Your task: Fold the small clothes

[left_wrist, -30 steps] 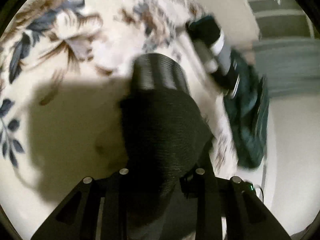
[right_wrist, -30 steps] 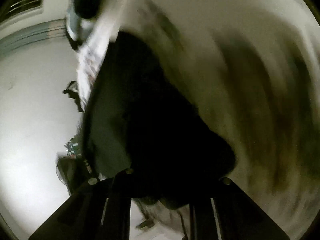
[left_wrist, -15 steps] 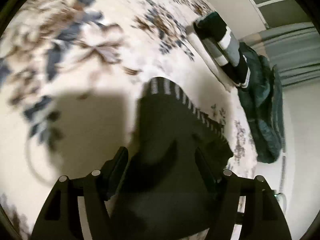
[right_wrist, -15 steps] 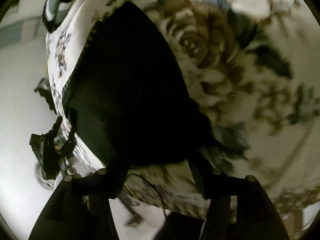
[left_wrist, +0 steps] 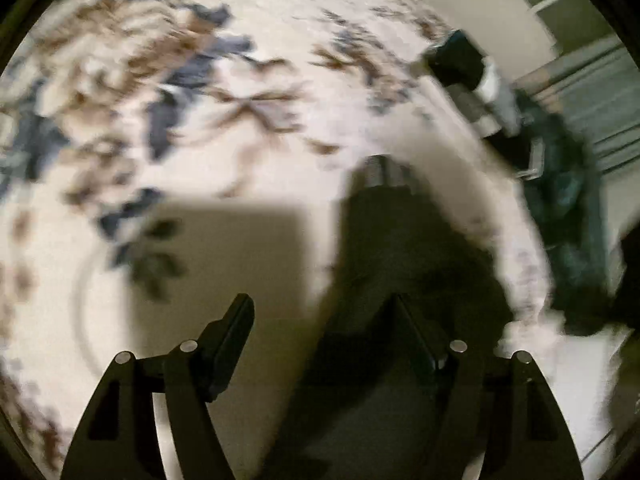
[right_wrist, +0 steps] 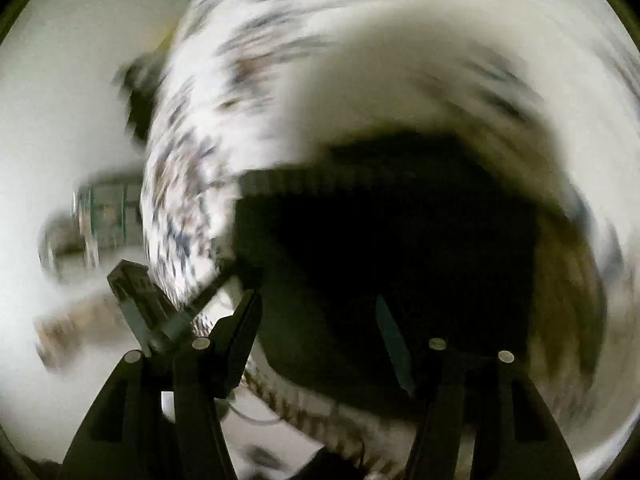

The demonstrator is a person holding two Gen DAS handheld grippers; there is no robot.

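Lying flat on the floral cloth, the dark garment shows a striped cuff, both grippers spread apart.

The black garment is matt knit cloth with a ribbed cuff. The floral bedcover looks soft, printed cloth. Gripper fingers are matt black plastic.

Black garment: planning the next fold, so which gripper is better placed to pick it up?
Probably the right. The right gripper has open jaws straddling the black garment, straight ahead. The left gripper is open too, but the garment sits off to one side, with mostly bare floral bedspread between its jaws.
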